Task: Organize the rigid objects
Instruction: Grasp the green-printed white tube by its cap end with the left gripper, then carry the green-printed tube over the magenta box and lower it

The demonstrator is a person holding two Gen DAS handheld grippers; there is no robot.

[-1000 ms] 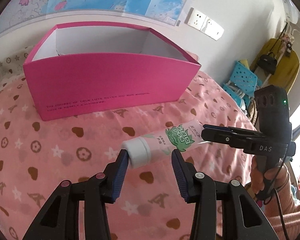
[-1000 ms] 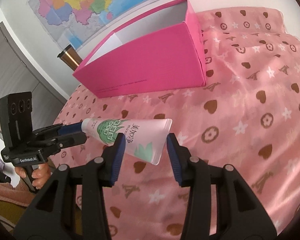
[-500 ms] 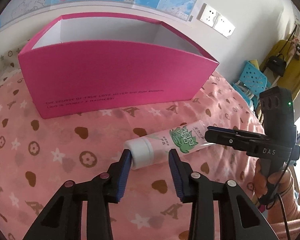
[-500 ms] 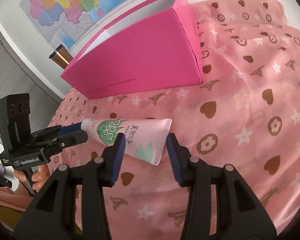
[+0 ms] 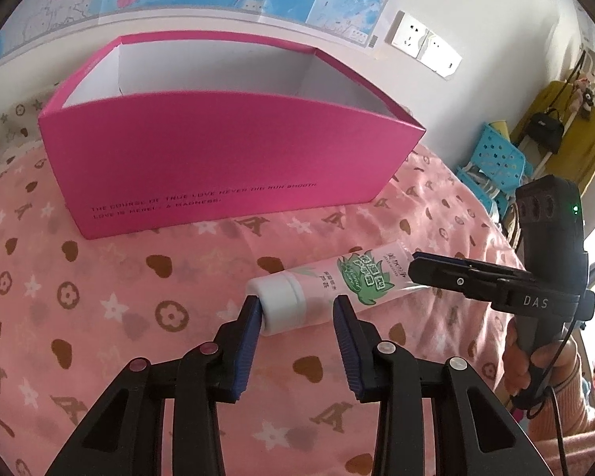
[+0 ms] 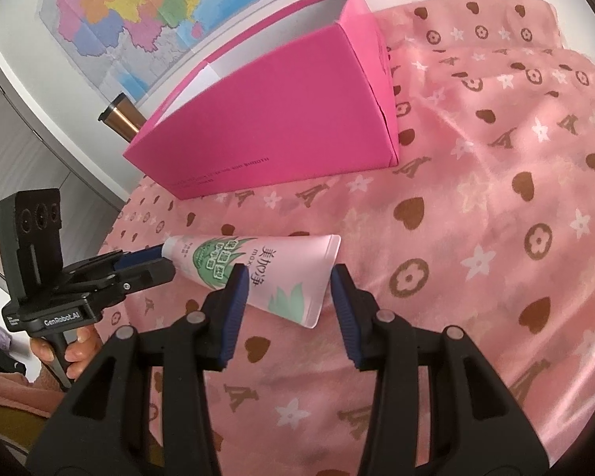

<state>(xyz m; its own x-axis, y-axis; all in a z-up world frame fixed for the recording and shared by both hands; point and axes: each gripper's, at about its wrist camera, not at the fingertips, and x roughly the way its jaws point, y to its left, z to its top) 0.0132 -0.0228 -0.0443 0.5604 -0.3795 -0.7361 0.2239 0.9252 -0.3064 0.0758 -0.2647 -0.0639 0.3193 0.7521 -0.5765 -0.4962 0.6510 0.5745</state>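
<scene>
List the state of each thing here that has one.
pink box: upright, top open, nothing showing inside.
tube: cap on, held at both ends.
left gripper: shut on the tube's cap end.
right gripper: shut on the tube's crimped end.
wall socket: nothing plugged in.

Brightness: both views bright, soft daylight, colours clear
Source: strongest at the right edge of the left wrist view, blown out white
Shadows: faint and soft under the pink box (image 5: 226, 174) and under the tube (image 6: 258, 273) on the bedspread (image 6: 476, 206)
Glare: pale washed patch on the bedspread at the top of the right wrist view
Distortion: strong fisheye bending, dark round vignette at the corners
Focus: centre sharp, the edges softer
</scene>
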